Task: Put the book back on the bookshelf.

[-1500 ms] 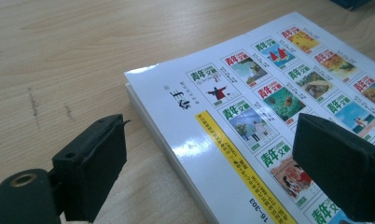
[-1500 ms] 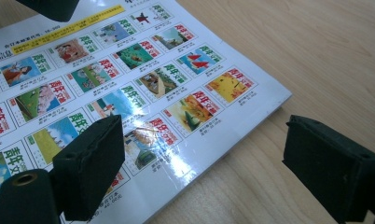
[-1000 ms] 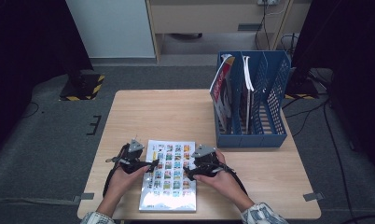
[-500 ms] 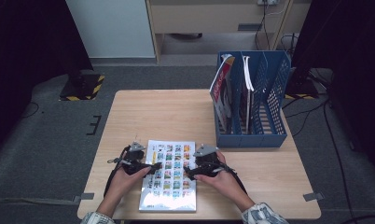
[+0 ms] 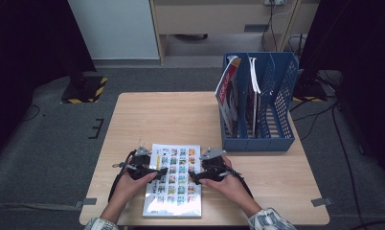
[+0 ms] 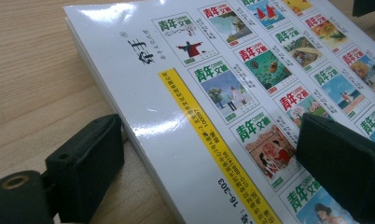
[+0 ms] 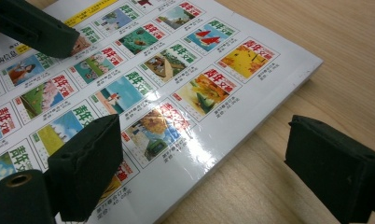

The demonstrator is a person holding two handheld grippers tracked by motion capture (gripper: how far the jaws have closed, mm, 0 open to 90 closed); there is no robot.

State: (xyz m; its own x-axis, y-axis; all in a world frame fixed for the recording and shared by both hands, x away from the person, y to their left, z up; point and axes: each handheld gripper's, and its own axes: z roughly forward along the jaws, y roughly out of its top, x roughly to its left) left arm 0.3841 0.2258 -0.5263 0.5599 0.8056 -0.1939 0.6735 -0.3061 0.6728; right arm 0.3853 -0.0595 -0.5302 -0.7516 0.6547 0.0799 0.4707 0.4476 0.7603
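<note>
A magazine (image 5: 174, 179) lies flat at the worktop's (image 5: 181, 115) near edge. The left tool (image 5: 157, 173) and right tool (image 5: 194, 177), jaws wide, each straddle a side edge without clamping.

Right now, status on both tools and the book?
Left tool open, straddling glossy white picture-covered book edge. Right tool open likewise. Book flat on table, nothing blocking.
</note>
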